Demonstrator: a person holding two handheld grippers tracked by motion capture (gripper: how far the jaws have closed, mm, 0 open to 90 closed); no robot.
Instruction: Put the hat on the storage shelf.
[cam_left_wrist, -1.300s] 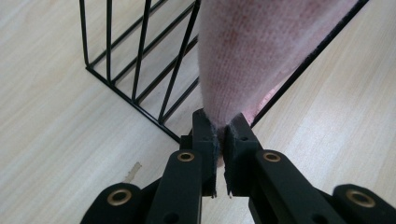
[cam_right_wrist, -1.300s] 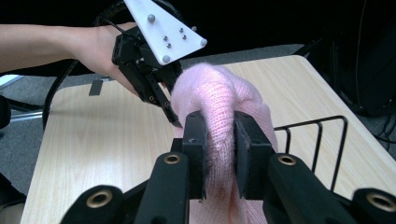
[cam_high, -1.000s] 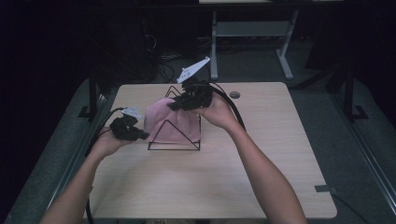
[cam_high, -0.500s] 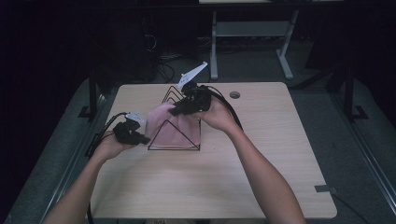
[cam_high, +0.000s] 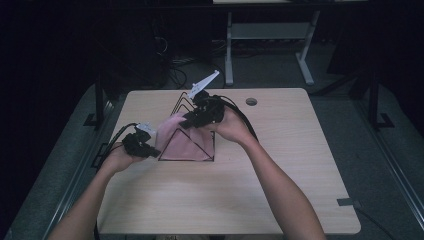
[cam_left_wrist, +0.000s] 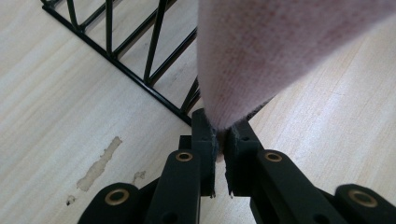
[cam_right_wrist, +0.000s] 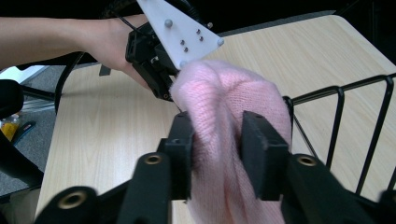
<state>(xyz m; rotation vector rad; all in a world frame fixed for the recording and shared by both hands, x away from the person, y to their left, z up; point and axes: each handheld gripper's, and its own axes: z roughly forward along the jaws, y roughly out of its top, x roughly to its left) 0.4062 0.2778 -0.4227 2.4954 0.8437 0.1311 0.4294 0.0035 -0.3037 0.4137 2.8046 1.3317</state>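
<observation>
Jaws of both grippers pinch a fuzzy pink knit cloth (cam_high: 172, 135) over a black wire rack (cam_high: 187, 102)

cloth (cam_high: 175, 142) on rack (cam_high: 205, 155), on table (cam_high: 280, 190)

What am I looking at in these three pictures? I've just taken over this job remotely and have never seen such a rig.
A person holds two hand-held grippers over a wooden table. The high view looks down from above; the other two views come from cameras riding on each gripper. On the table stands a black wire rack with a pink knitted cloth draped over it. The left gripper pinches a corner of the cloth beside the rack. The right gripper is clamped on a fold of it above the rack.
</observation>
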